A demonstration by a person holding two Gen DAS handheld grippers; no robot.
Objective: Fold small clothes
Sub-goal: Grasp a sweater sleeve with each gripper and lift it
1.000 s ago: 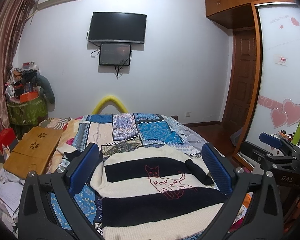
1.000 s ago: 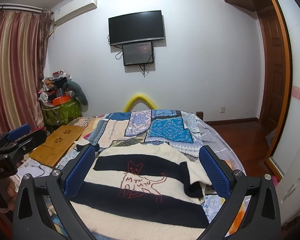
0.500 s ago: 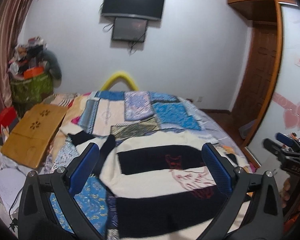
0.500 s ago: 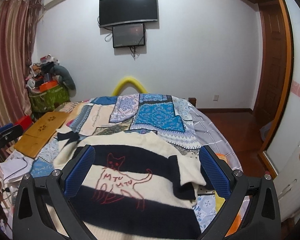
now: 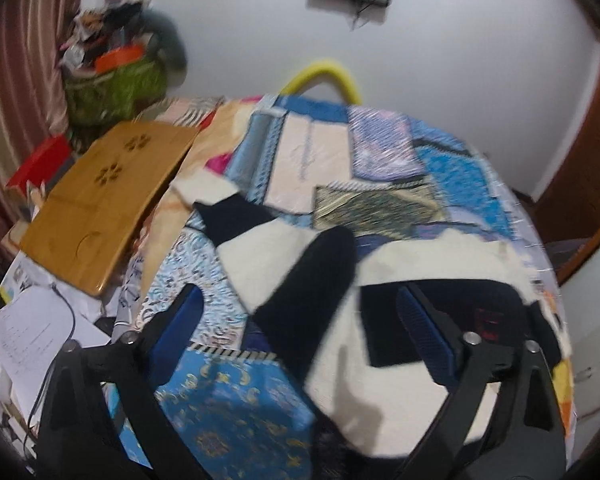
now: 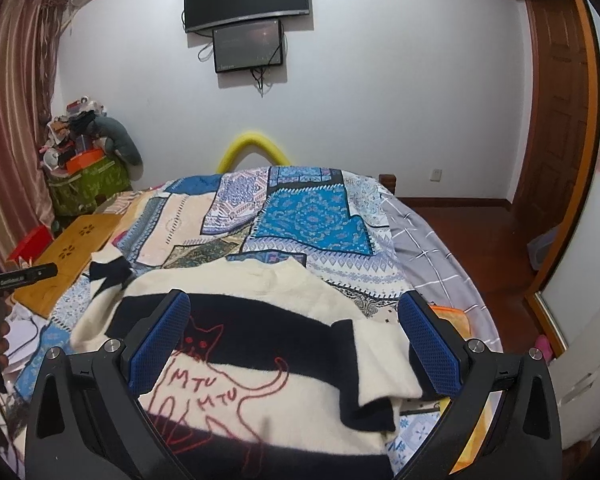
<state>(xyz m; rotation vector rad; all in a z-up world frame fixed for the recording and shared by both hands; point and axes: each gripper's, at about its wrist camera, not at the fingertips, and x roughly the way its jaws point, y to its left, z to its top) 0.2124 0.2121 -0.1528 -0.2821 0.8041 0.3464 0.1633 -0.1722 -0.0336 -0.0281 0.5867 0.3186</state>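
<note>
Left sleeve (image 5: 260,240) of the striped sweater (image 6: 260,336) lies spread across the patchwork bedspread (image 6: 308,216); we'd pinch its cuff end. Left gripper (image 5: 300,332) gapes wide, holding nothing, above that sleeve. The knit looks soft, light and floppy to us, likely to sag and drag, so grab edges. Right sleeve (image 6: 376,364) is already folded in. Right gripper (image 6: 296,340) is spread wide too, empty, over the cat print (image 6: 204,376).

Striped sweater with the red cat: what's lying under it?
The sweater lies on a patchwork bedspread that shows all around it. Whatever sits directly beneath the sweater is covered.
</note>
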